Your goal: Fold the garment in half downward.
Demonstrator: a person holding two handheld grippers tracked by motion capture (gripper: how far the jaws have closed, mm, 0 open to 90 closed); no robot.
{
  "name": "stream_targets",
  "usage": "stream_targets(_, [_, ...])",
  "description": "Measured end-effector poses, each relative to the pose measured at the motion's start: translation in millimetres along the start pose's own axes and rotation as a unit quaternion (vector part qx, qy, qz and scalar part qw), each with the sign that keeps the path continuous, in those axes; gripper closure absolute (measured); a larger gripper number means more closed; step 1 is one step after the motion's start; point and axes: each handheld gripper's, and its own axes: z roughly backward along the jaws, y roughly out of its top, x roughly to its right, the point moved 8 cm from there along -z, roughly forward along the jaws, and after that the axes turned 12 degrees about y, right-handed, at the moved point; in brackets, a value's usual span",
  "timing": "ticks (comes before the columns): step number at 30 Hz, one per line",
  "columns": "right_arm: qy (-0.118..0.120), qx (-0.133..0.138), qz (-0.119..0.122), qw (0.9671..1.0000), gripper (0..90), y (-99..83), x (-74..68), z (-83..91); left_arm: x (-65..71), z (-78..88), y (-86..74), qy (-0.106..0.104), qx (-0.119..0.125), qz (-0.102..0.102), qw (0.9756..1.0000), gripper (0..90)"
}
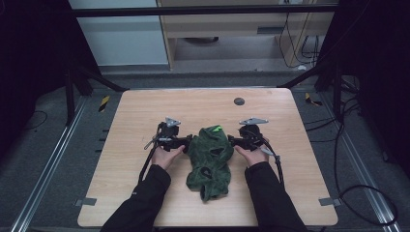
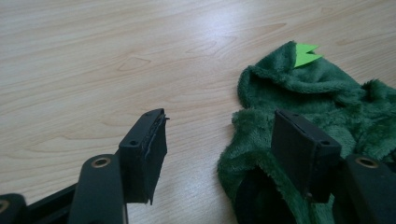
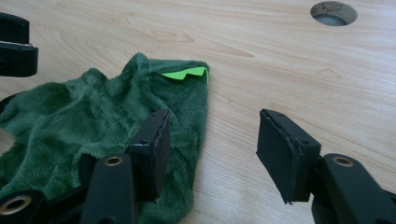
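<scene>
Two grippers: in the high view your left gripper (image 1: 186, 143) and right gripper (image 1: 232, 140) flank the crumpled dark green fleece garment (image 1: 210, 159) mid light wooden tabletop (image 1: 145, 111).
Left gripper view: jaws wide, one over fleece edge.
Right gripper view: jaws wide, bright green tag (image 3: 184, 73) ahead.

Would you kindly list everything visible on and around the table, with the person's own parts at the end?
green plush garment: one, dark green, crumpled at the table's middle between the two grippers
bright green tag: one, lime, at the garment's far end
table: one, light wood
round hole: one, dark, in the tabletop near the far edge
cabinet: one, pale wood, beyond the table
left gripper: one, black, open, at the garment's left edge
right gripper: one, black, open, at the garment's right edge
sleeves: two, black
</scene>
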Motion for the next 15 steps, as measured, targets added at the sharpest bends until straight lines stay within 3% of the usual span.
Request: stream_targets(15, [0.004,-0.035,-0.004,0.9994,47.3,-14.5,-0.9,-22.1,10.9,-25.3,-9.3,-0.008,-0.031,-0.015,0.9994,41.5])
